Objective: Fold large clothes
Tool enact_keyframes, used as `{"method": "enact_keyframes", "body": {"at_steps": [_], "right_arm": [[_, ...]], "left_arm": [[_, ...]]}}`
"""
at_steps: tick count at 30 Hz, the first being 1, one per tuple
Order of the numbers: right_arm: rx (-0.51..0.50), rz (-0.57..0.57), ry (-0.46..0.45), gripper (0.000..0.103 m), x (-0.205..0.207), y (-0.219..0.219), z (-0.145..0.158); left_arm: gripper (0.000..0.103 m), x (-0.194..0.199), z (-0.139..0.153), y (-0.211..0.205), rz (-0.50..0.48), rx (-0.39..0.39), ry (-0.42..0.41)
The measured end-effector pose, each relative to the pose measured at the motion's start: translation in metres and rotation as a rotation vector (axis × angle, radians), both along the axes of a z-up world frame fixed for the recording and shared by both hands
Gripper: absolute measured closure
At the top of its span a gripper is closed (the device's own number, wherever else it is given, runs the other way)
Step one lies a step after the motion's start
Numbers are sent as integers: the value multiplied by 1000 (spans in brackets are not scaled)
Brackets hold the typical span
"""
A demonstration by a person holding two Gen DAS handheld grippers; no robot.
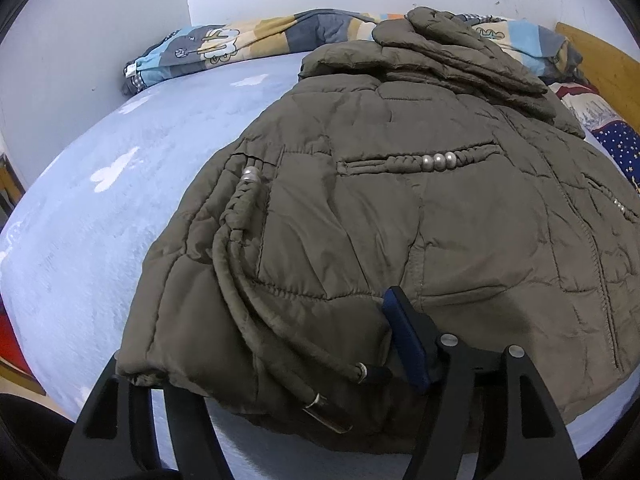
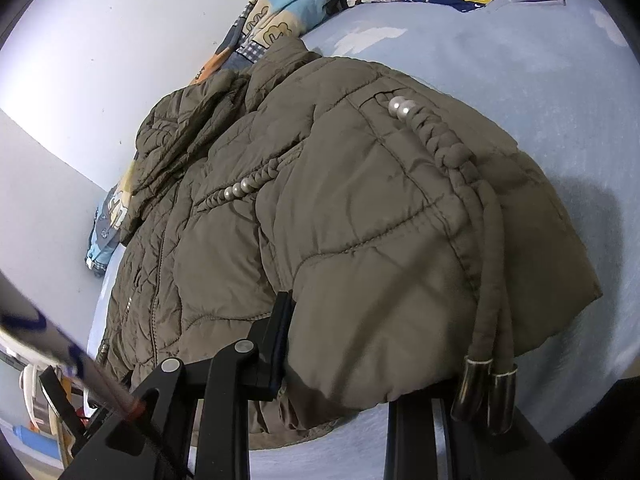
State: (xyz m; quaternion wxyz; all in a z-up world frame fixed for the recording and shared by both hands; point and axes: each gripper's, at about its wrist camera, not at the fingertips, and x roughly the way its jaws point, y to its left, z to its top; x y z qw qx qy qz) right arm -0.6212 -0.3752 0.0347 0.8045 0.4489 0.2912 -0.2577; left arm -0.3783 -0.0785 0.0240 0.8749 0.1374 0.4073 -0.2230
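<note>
Lying on the pale blue bed sheet (image 1: 100, 208), the olive quilted jacket (image 1: 400, 220) has its near hem between the spread fingers of the left gripper (image 1: 264, 368). From the right wrist, the right gripper (image 2: 360, 360) likewise straddles the jacket's (image 2: 340, 220) hem corner, fingers apart, cord tips (image 2: 486, 394) draped over one finger.

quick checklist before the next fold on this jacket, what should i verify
1. Left gripper has the jacket hem between its jaws: ok.
2. Right gripper has the hem between its jaws: ok.
3. Grip firm on both sides: cannot tell.
4. Drawcords clear of the jaws: not ok, the metal tips hang by the right gripper.
5. Bare bed sheet beside the jacket for the fold: ok.
6. Sleeves tucked in flat: cannot tell, fabric is bunched near the collar.
</note>
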Motion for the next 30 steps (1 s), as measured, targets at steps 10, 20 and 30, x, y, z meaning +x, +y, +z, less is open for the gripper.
{"method": "enact_keyframes", "body": {"at_steps": [10, 20, 30], "right_arm": [[30, 14, 12, 74, -1, -6, 1], [-45, 38, 59, 78, 4, 1, 7], [-180, 70, 103, 89, 9, 14, 21]], "left_arm": [[35, -5, 1, -3, -7, 19, -27], [49, -11, 6, -6, -36, 40, -72], [64, -14, 11, -6, -56, 49, -102]]}}
